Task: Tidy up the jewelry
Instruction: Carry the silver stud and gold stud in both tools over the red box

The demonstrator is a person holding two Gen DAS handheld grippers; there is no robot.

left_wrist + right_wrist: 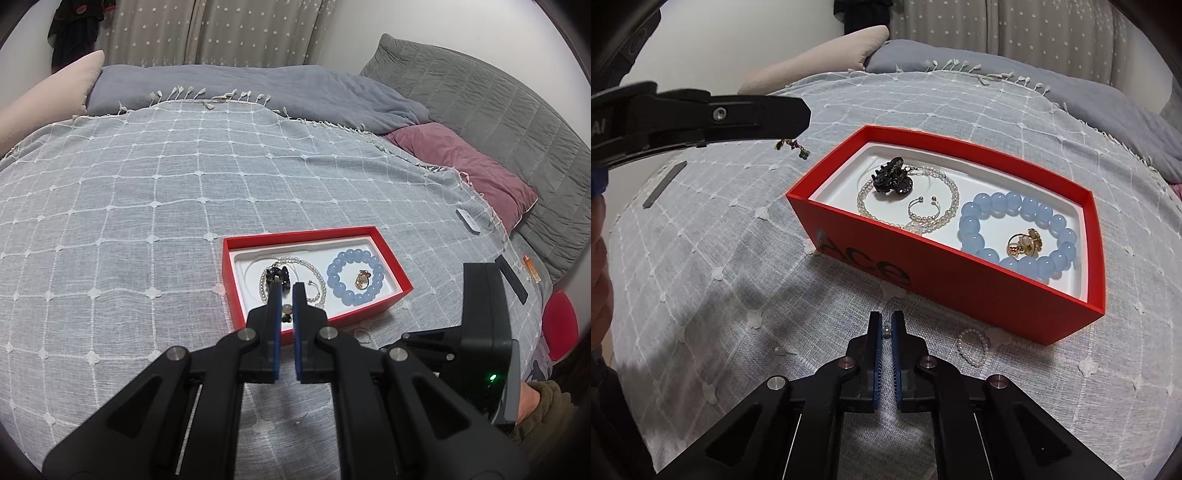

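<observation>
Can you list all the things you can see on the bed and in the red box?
red box: one, red outside, white inside, on the bedspread
blue bead bracelet: one, pale blue, in the box
gold ring: one, gold, inside the blue bracelet
pearl strand: one, white, in the box
black hair clip: one, black, on the pearl strand
silver open ring: one, silver, in the box
small pearl ring: one, white, on the bedspread beside the box
bedspread: one, grey with white grid
left gripper: holds a small dark beaded piece
right gripper: holds a tiny pale item

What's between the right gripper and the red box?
Only bare checked grey bedspread, seen in the right wrist view, between the right hand-held gripper and the red rectangular cardboard box.
</observation>
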